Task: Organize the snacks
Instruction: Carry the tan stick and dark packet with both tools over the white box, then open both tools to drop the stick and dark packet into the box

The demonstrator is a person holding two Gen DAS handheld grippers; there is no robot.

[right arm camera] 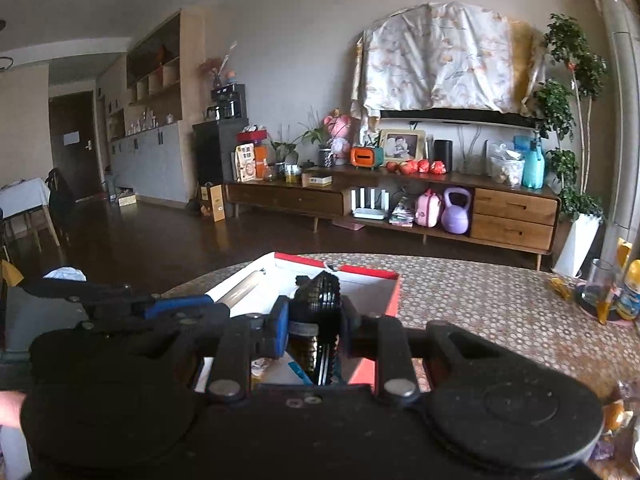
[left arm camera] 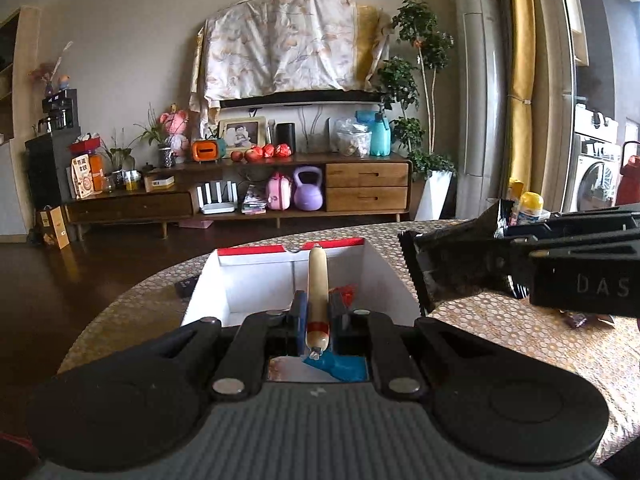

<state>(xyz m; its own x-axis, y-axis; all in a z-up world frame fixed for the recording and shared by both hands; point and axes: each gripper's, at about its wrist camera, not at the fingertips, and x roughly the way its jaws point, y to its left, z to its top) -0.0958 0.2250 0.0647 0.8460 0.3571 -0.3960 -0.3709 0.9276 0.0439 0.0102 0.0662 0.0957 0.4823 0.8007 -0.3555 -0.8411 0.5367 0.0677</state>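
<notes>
Left wrist view, left fingers [left arm camera: 318, 312] clamping sausage stick [left arm camera: 317, 300], right fingers [right arm camera: 314, 320] gripping black packet [right arm camera: 318, 292].

My left hand-held gripper [left arm camera: 317, 312] is black plastic with a grey ribbed plate near the camera. It has two big round black discs, one on each side, and flat black bars joined by shiny silver round screws. Its fingertips [left arm camera: 300, 312] have blue pads. My right hand-held gripper [right arm camera: 314, 320] looks the same, black with silver screws and blue pads, and pale letters "DAS" show on its side in the left view
</notes>
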